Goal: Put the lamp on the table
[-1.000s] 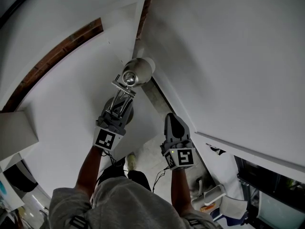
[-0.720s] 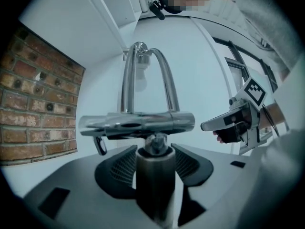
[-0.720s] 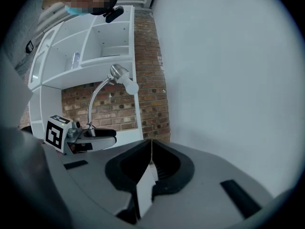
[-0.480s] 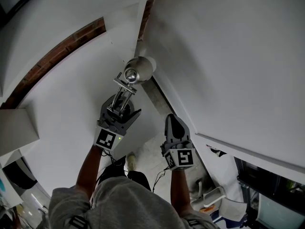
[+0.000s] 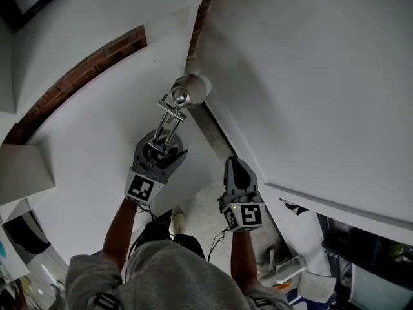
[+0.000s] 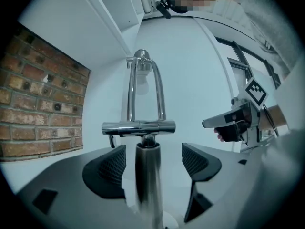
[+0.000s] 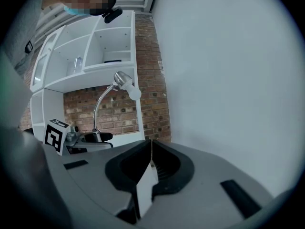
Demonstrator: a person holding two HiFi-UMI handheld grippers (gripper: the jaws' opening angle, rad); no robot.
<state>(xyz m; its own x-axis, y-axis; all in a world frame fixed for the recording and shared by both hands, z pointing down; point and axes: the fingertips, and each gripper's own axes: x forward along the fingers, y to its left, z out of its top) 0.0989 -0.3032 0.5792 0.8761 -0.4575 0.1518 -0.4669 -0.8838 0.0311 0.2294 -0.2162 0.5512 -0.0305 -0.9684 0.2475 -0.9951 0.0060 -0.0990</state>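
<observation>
The slender chrome desk lamp (image 5: 171, 113) stands on the white table (image 5: 97, 141) near its right edge. The left gripper (image 5: 159, 155) has just been opening its jaws, with the stem untouched between them. The right gripper (image 5: 236, 168) is closed and empty. Withdrawing crookedly could snag the stem and topple the lamp.

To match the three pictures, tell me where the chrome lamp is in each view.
Head view: chrome lamp at centre.
Left gripper view: centre; its stem stands between the tongs of the left gripper, which have just been opening.
Right gripper view: left of centre.
Shared landmark: brick wall.
</observation>
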